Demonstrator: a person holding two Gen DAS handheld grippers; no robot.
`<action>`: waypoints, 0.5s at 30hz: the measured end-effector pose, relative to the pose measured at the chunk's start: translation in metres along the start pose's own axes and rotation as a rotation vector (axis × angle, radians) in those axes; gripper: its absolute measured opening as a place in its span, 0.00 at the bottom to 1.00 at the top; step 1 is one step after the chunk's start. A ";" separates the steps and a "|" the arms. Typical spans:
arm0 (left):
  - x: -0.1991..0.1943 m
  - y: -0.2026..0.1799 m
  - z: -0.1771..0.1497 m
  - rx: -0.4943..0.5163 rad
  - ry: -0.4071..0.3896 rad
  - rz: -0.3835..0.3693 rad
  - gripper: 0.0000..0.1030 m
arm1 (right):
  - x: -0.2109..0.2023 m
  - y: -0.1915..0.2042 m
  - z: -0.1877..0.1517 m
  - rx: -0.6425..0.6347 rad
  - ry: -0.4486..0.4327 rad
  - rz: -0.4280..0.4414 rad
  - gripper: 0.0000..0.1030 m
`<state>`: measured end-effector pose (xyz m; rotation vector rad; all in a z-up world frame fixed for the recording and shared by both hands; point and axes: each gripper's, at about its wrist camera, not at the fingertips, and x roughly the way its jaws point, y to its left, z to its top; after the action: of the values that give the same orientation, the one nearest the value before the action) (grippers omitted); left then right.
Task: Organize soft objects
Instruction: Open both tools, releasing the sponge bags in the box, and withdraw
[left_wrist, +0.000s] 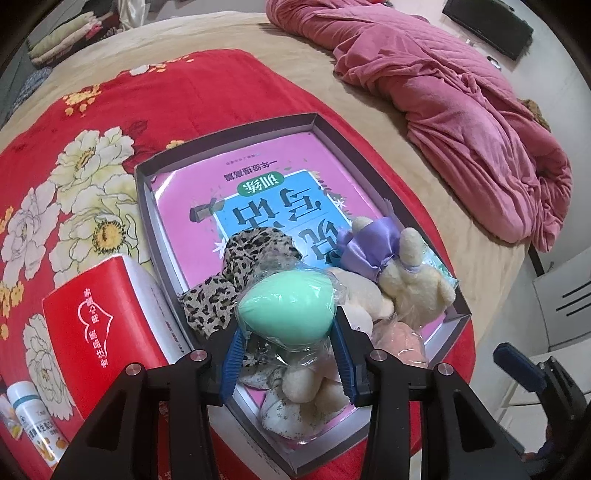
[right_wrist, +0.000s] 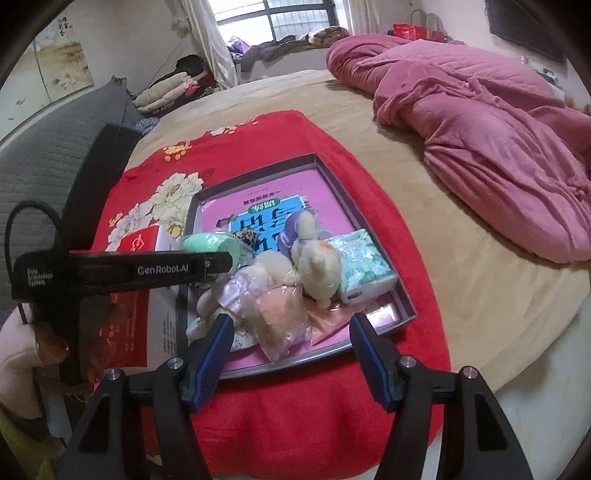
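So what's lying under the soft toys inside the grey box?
A pink book with a blue title panel lies flat on the floor of the grey box. Its far half shows; the near half is covered by the leopard-print cloth, plush rabbit and bagged toys.

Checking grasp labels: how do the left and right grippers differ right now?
The left gripper is shut on the green egg-shaped sponge in its clear wrap; the right gripper holds nothing. The left's jaws stand narrower, the right's wider and open. The left sits over the soft toys in the box; the right hangs over the box's near edge and red blanket. Both have blue pads and point downward.
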<state>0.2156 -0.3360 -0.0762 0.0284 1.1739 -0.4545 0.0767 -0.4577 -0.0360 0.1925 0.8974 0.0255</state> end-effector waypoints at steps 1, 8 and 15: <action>-0.001 -0.002 0.001 0.004 -0.002 -0.002 0.44 | -0.002 -0.001 0.001 0.002 -0.004 0.001 0.63; 0.007 -0.009 0.007 0.024 0.027 0.007 0.45 | -0.011 -0.007 0.004 0.028 -0.022 0.000 0.63; 0.009 -0.007 0.002 0.029 0.046 0.008 0.52 | -0.016 -0.009 0.008 0.044 -0.039 0.006 0.63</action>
<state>0.2178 -0.3456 -0.0818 0.0691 1.2119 -0.4654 0.0723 -0.4690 -0.0200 0.2364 0.8591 0.0077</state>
